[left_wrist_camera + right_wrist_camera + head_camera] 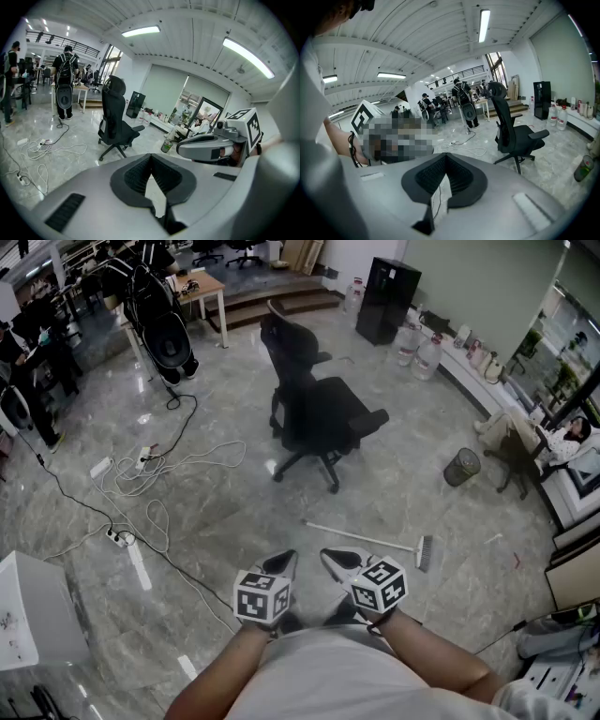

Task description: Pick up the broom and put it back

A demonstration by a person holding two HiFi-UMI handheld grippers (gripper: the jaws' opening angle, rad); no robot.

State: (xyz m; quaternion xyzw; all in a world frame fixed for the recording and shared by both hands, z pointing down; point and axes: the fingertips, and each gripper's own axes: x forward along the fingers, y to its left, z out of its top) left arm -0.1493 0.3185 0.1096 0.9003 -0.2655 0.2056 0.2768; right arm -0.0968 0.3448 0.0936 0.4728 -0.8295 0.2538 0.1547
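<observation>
The broom (375, 542) lies flat on the grey marble floor, its thin pale handle running left and its bristle head (425, 552) at the right. It shows only in the head view, just beyond my two grippers. My left gripper (285, 559) (150, 157) is shut with nothing in it. My right gripper (329, 556) (446, 157) is also shut and empty. Both are held side by side close to my body, pointing forward and down, short of the broom handle and not touching it. In the left gripper view the right gripper (212, 147) shows at the right.
A black office chair (314, 409) stands past the broom. White cables and a power strip (141, 474) trail over the floor at left. A small bin (461, 467) sits at right, a white box (33, 610) at near left. People stand at far left.
</observation>
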